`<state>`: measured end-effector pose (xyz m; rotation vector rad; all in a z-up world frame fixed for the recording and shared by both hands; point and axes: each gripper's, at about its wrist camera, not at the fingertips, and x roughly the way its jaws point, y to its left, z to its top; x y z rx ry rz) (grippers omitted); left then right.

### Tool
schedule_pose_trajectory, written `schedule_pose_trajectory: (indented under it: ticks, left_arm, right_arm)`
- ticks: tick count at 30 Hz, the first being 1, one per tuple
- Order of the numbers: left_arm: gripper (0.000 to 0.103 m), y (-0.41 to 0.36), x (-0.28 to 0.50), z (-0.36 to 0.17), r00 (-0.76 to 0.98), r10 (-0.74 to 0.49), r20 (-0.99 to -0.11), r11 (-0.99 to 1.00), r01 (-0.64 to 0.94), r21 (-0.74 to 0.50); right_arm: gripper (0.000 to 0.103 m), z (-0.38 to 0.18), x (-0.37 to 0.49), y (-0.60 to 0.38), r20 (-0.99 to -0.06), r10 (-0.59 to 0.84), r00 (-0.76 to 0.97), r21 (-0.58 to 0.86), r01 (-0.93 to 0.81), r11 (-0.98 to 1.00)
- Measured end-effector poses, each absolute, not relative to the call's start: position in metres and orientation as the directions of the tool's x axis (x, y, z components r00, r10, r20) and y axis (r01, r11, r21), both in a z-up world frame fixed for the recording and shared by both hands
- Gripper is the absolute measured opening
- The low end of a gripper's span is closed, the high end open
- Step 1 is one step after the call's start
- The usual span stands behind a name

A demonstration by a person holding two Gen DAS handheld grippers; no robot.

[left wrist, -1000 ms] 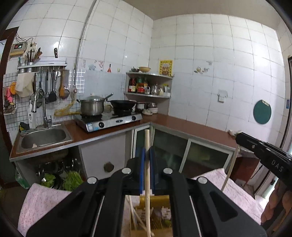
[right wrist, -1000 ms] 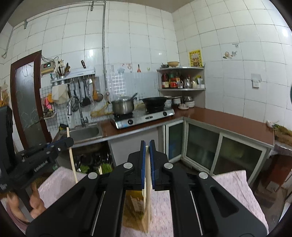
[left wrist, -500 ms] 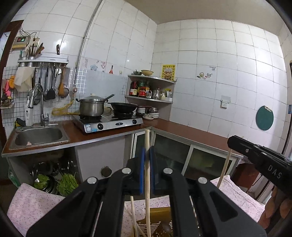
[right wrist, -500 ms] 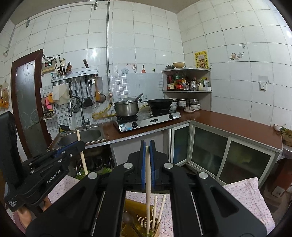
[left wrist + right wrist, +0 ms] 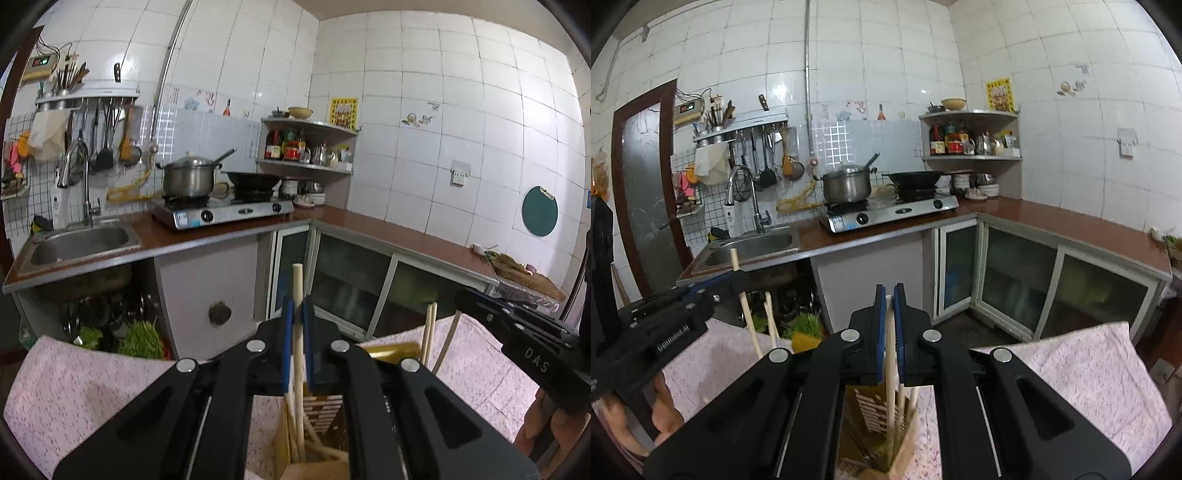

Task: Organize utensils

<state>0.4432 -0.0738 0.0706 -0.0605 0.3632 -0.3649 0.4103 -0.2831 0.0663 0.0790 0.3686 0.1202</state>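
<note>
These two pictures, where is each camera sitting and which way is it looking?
Left wrist view: on the left gripper, looking along its fingers over a wooden utensil box toward the kitchen counter; the right gripper shows at the right edge.
Right wrist view: on the right gripper, facing the same counter; the left gripper and a hand show at left.
Shared: each gripper pinches a chopstick above the box; both see the stove.

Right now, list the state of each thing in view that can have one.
left gripper: shut on a chopstick, its tip in the holder.
right gripper: shut on another chopstick.
utensil holder: upright, chopsticks standing in it.
pot: lidded, on the stove.
cabinet doors: closed.
</note>
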Motion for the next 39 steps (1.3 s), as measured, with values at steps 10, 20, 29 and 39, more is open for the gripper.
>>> schedule_pose_trajectory:
  ticks: [10,20,29,39]
  left_arm:
    - [0.063,-0.062,0.410,0.080,0.884,-0.335,-0.326,0.942,0.314,-0.115]
    - [0.095,-0.022,0.304,0.076,0.917,-0.216,-0.335,0.976,0.217,-0.037]
    - [0.099,-0.016,0.198,0.045,0.915,-0.168,-0.366,0.983,0.186,0.013]
    - [0.099,-0.014,0.119,0.017,0.947,-0.095,-0.307,0.995,0.099,0.000]
  right_arm:
    - [0.050,0.054,0.391,-0.295,-0.365,0.148,0.919,0.132,-0.106,0.986]
    - [0.091,0.058,0.301,-0.289,-0.350,0.053,0.935,0.047,-0.039,0.998]
    - [0.099,0.032,0.189,-0.263,-0.354,0.040,0.934,0.061,-0.019,0.998]
    - [0.099,0.004,0.098,-0.240,-0.343,-0.004,0.939,0.052,0.023,0.998]
